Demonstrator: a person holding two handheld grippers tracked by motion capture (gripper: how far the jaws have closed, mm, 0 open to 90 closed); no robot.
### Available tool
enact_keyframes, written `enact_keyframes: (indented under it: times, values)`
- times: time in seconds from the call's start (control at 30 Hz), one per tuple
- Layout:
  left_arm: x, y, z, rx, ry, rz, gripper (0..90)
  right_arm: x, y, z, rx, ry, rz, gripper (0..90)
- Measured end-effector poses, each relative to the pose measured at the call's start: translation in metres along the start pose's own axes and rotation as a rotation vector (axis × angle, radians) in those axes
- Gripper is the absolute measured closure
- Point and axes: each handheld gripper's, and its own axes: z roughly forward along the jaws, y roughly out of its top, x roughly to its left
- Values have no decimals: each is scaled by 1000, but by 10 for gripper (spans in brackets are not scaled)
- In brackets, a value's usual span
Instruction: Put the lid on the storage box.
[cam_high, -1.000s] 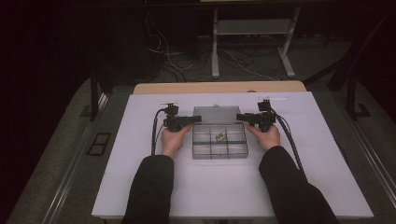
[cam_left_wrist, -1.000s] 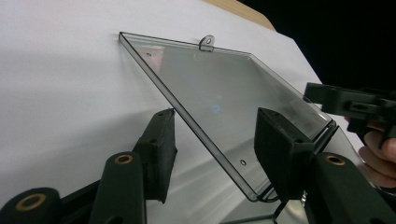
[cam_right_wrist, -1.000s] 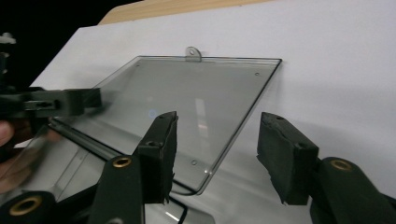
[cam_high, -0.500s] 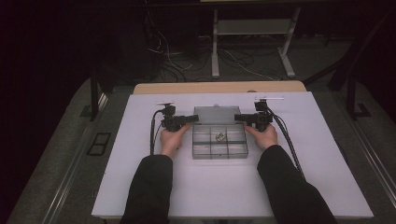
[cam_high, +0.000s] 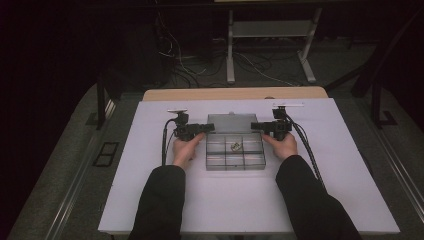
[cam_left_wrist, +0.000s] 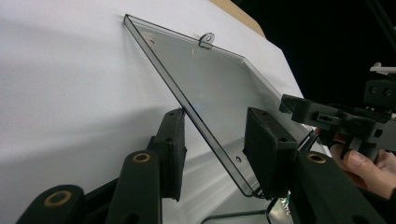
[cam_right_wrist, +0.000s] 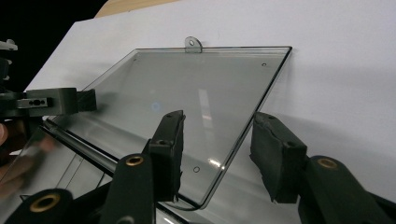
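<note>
Now | clear flat plastic lid (cam_left_wrist: 219, 88) of compartment box (cam_high: 235, 156) lay back open on white table (cam_high: 150, 200) | left gripper (cam_left_wrist: 215, 149) and right gripper (cam_right_wrist: 217, 154) each straddled a lid side edge, jaws unclenched | lid's long axis ran between them, both equally near

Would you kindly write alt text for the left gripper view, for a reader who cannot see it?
A clear plastic lid, folded back on a white table, has its side edge between the two black jaws of the left hand-held gripper, with gaps showing at both pads. At the right, the right hand-held gripper reaches in toward the lid's far side.
</note>
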Motion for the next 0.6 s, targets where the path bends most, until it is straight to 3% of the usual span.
enact_keyframes:
  times: [0.2,0.43,0.6]
  values:
    - [1,0,0,-5,-19,-16,609,0,0,0,1,3,6,536]
    - [-3,1,-2,-38,-36,15,673,0,2,-3,-13,28,20,547]
    - [-7,2,-6,-62,-42,36,723,4,3,-6,-18,42,-2,590]
